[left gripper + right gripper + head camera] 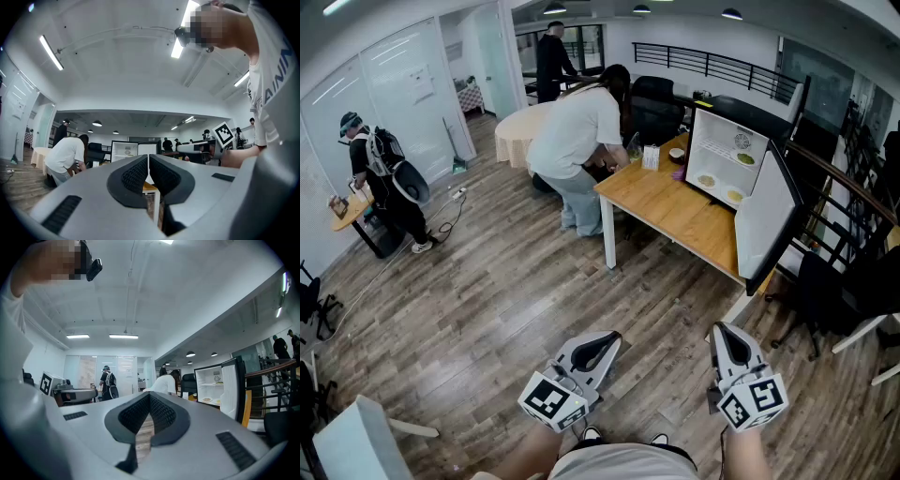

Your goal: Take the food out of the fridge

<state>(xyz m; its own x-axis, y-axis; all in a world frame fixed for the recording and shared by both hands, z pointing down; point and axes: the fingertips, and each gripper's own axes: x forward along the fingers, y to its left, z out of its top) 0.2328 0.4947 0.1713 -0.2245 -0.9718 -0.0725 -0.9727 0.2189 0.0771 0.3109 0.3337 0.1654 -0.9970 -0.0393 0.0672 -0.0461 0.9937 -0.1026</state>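
Wooden worktop point(666, 206) with open fridge point(764, 217), food point(706, 180) not yet taken out; left claw point(602, 345) and right claw point(727, 339) both closed, empty, well apart from it.

Counted two grippers: left gripper point(598, 349) at six o'clock, right gripper point(727, 336) at four o'clock. Counted one fridge point(717, 145) at two o'clock, with one open door point(764, 220). Counted three dishes of food point(706, 180) inside, one on the upper shelf and two on the lower. Counted one wooden table point(670, 211). Counted three other people: bending person point(577, 141) at twelve o'clock, person in black point(551, 61) at eleven, person with backpack point(380, 178) at ten.
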